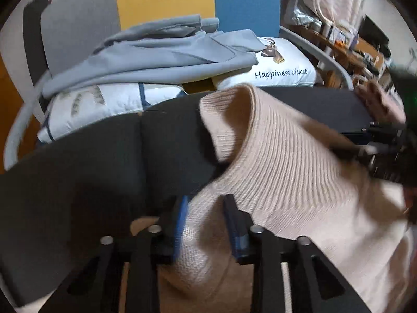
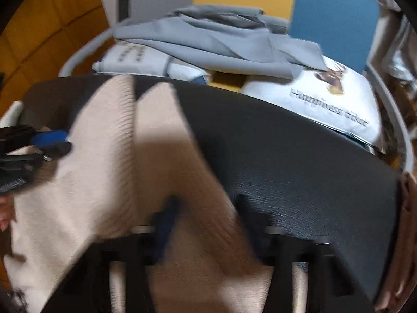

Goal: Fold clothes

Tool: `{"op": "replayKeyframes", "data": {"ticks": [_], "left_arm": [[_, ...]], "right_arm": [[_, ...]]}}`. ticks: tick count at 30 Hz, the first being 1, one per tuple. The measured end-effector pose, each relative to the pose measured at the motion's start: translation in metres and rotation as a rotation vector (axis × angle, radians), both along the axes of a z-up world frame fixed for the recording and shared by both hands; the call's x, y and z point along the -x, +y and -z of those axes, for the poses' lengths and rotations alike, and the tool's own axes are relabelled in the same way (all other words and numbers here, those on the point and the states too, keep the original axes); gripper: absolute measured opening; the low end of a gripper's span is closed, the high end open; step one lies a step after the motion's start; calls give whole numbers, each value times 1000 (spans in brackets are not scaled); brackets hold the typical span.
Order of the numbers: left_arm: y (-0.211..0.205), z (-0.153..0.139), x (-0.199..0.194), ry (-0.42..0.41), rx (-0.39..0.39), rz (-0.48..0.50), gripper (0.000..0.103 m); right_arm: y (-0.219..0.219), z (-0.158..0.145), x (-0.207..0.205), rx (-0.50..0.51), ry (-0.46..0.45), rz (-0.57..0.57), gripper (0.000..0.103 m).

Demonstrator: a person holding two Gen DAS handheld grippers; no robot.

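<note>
A beige ribbed knit sweater (image 1: 286, 161) (image 2: 104, 169) lies partly folded on a black padded surface (image 1: 91, 169) (image 2: 286, 156). My left gripper (image 1: 207, 203) points down at its near edge, its blue-padded fingers apart and a bunch of the knit between them. In the right wrist view the left gripper (image 2: 56, 144) sits at the sweater's left edge. My right gripper (image 2: 207, 203) is blurred, with its fingers spread wide over the sweater's right part and fabric between them. From the left wrist view the right gripper (image 1: 385, 154) is a dark blur at the right edge.
Behind the black surface, a grey garment (image 1: 156, 52) (image 2: 221, 44) lies on white pillows (image 1: 281, 73) (image 2: 325, 104) inside a grey tube rail (image 1: 325, 57). A person's hand (image 1: 378, 101) is at the right. Cluttered shelves (image 1: 351, 47) stand beyond.
</note>
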State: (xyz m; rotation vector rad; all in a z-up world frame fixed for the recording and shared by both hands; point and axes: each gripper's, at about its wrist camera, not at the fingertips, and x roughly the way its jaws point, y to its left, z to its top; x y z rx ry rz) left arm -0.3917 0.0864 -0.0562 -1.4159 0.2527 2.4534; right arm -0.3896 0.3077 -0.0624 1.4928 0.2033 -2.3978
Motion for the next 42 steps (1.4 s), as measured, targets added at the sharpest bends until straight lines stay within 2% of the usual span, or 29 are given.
{"op": "replayKeyframes", "data": {"ticks": [2, 4, 7, 9, 10, 13, 14, 15, 16, 21, 24, 27, 30, 31, 33, 35, 36, 37, 39, 42], "left_arm": [[-7, 0, -1, -2, -34, -14, 38], [-11, -2, -5, 11, -54, -31, 27], [-6, -2, -13, 53, -13, -11, 26], [-2, -2, -19, 81, 17, 4, 26], [-1, -2, -20, 84, 25, 2, 26], [3, -2, -19, 86, 45, -15, 27], [3, -1, -17, 90, 52, -23, 28], [4, -1, -15, 94, 59, -31, 34], [4, -1, -14, 98, 67, -39, 39], [-3, 2, 5, 126, 61, -113, 41], [-4, 5, 17, 187, 98, -143, 42], [-3, 7, 34, 209, 112, -168, 42], [-5, 6, 47, 205, 101, -171, 42], [-6, 5, 49, 201, 93, -167, 42], [-14, 1, 44, 180, 74, -144, 41], [-29, -5, 28, 170, 68, -150, 39], [-41, -8, 16, 169, 66, -161, 39], [-52, -11, 4, 168, 63, -173, 39], [-76, -12, -23, 167, 67, -220, 39], [-110, -3, -59, 168, 171, -309, 39]], "right_arm": [[-4, -4, -5, -72, 34, 16, 10], [-4, -13, -12, -145, 118, 43, 9], [12, -39, -34, -137, 273, 138, 9], [18, -47, -49, -130, 322, 160, 9], [20, -46, -55, -137, 326, 159, 9], [23, -13, -55, -141, 211, 156, 9], [27, -1, -54, -122, 170, 166, 9], [31, 9, -53, -103, 138, 177, 9], [34, 7, -54, -82, 152, 194, 9], [37, 3, -18, -12, 132, 266, 9], [30, 3, 8, -12, 148, 280, 10], [17, 4, 27, -38, 178, 281, 11], [13, 4, 38, -66, 205, 287, 17], [16, 1, 38, -55, 199, 287, 23], [26, -11, 25, 2, 213, 297, 27], [38, -25, 0, 57, 240, 301, 37], [43, -31, -15, 67, 249, 300, 51], [49, -33, -36, 44, 248, 301, 57], [60, -32, -72, 9, 248, 298, 58], [78, -25, -113, -28, 230, 327, 58]]}}
